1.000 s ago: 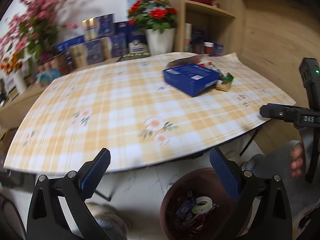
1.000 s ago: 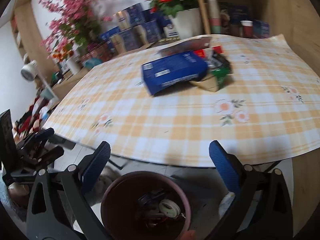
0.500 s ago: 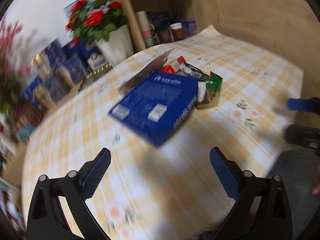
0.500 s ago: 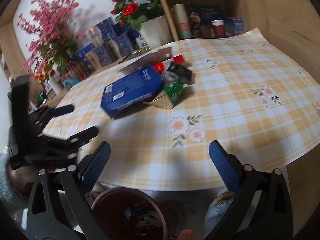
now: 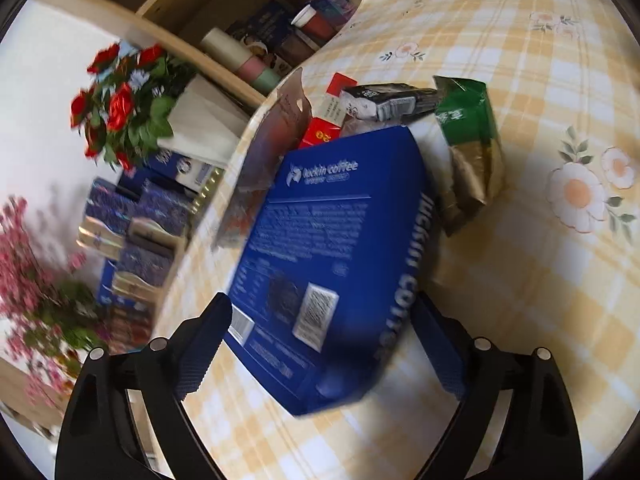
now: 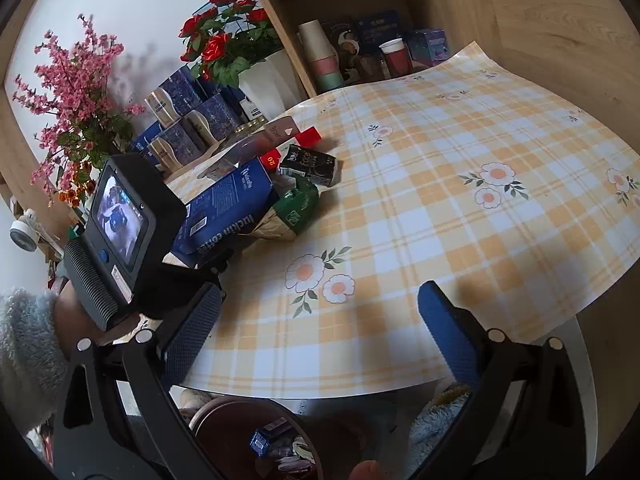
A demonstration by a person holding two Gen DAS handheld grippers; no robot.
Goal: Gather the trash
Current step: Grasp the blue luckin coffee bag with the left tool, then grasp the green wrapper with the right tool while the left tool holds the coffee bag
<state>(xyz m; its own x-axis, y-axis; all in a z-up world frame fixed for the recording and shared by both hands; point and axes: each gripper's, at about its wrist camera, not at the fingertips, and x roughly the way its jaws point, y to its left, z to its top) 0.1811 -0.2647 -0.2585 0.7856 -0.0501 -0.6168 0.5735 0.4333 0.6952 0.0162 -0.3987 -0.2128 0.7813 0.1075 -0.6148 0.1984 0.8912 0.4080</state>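
A blue luckin coffee box [image 5: 332, 264] lies on the checked tablecloth [image 5: 540, 280], with its near end between the jaws of my open left gripper [image 5: 320, 344]; the pads stand apart from its sides. Behind it lie a green and gold packet [image 5: 468, 140], a black and white carton [image 5: 384, 100], red cartons [image 5: 320, 134] and a clear wrapper [image 5: 272, 148]. My right gripper [image 6: 316, 336] is open and empty over the table's near edge. From there I see the box [image 6: 228, 208], the left gripper's body [image 6: 120, 232] and a brown bin [image 6: 224, 420] holding trash below.
A white pot of red roses [image 6: 268, 84], blue boxes [image 6: 188, 120] and pink blossoms [image 6: 76, 92] stand at the back. A wooden shelf with paper cups [image 6: 320, 56] is behind the table. A wooden wall [image 6: 560, 20] is on the right.
My left gripper has swung from over the bin to the table and closed in on the blue box, tilting. My right gripper rose and moved right, bringing the left gripper into its view.
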